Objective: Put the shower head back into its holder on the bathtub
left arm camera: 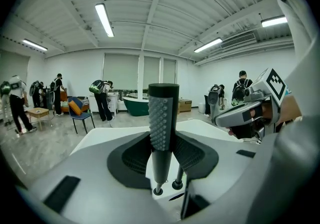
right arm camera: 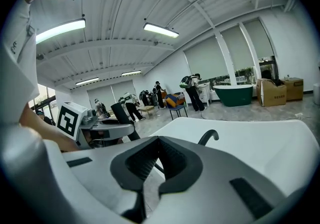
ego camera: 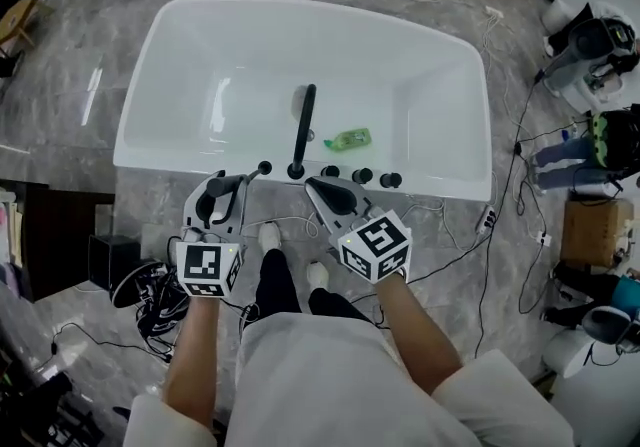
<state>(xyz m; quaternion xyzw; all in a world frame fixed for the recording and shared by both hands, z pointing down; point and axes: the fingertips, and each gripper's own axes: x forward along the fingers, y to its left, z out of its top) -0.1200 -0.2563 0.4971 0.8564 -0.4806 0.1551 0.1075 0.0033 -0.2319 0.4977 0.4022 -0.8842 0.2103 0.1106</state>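
The black shower head (left arm camera: pixel 163 118), a wand with a nubbed face, stands upright between the jaws of my left gripper (left arm camera: pixel 162 160), which is shut on it. Its thin lower end reaches a small black fitting (left arm camera: pixel 158 190) on the white bathtub's near rim (ego camera: pixel 200 167); whether it sits in it I cannot tell. In the head view the left gripper (ego camera: pixel 225 193) hangs at that rim with the shower head (ego camera: pixel 255 173) angled right. My right gripper (ego camera: pixel 318 187) is beside it, shut and empty, just short of the black tap spout (ego camera: pixel 303 125). From the right gripper (right arm camera: pixel 145 188), the spout (right arm camera: pixel 209 137) shows ahead.
Three black knobs (ego camera: pixel 362 176) line the rim right of the tap. A green bottle (ego camera: pixel 347 139) lies inside the tub. Cables and a pair of shoes (ego camera: pixel 150 290) lie on the floor by my feet. People, a chair (left arm camera: pixel 80 110) and a green tub stand far off.
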